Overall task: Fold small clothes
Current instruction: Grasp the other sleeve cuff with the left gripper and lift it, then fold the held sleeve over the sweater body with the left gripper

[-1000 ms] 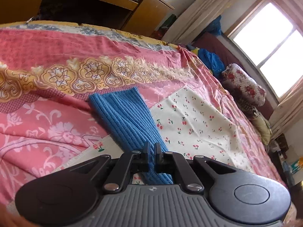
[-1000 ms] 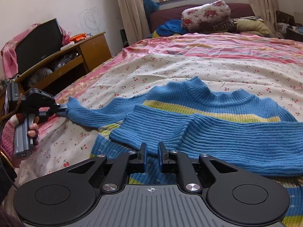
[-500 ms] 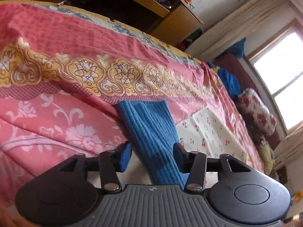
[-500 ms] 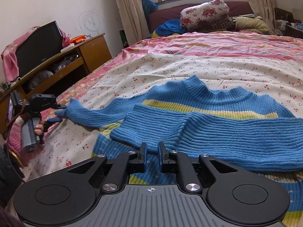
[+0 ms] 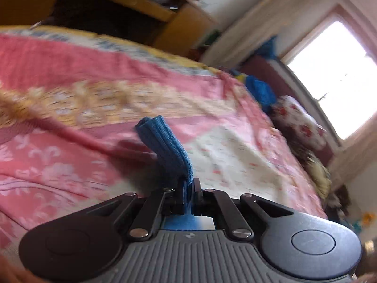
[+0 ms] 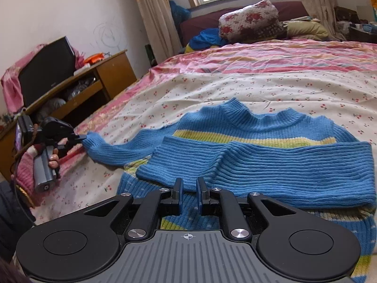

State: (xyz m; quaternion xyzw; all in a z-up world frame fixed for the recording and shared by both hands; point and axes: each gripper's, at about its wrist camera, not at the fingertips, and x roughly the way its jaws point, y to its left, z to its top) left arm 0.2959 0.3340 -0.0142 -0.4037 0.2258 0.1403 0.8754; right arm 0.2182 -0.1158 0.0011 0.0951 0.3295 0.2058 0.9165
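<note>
A blue knit sweater [image 6: 259,160] with yellow stripes lies flat on the bedsheet [image 6: 235,89]. One sleeve is folded across its chest. The other sleeve [image 6: 113,151] stretches out to the left. A person's hand [image 6: 53,162] holds my left gripper [image 6: 81,137], which is pinching that sleeve's cuff. In the left wrist view the left gripper [image 5: 189,184] is shut on the sleeve [image 5: 165,141], and the cuff end stands up off the bed. My right gripper [image 6: 189,186] hovers just over the sweater's lower front. Its jaws stand a narrow gap apart with nothing between them.
A wooden cabinet [image 6: 113,70] with a black screen [image 6: 47,68] stands along the bed's left side. A rolled floral quilt [image 6: 247,21], pillows and a blue cloth pile [image 6: 207,35] lie at the far end under the window.
The left gripper opened around the sleeve's cuff, then closed on it and raised it off the bed. The right gripper and the sweater's body stayed put.
</note>
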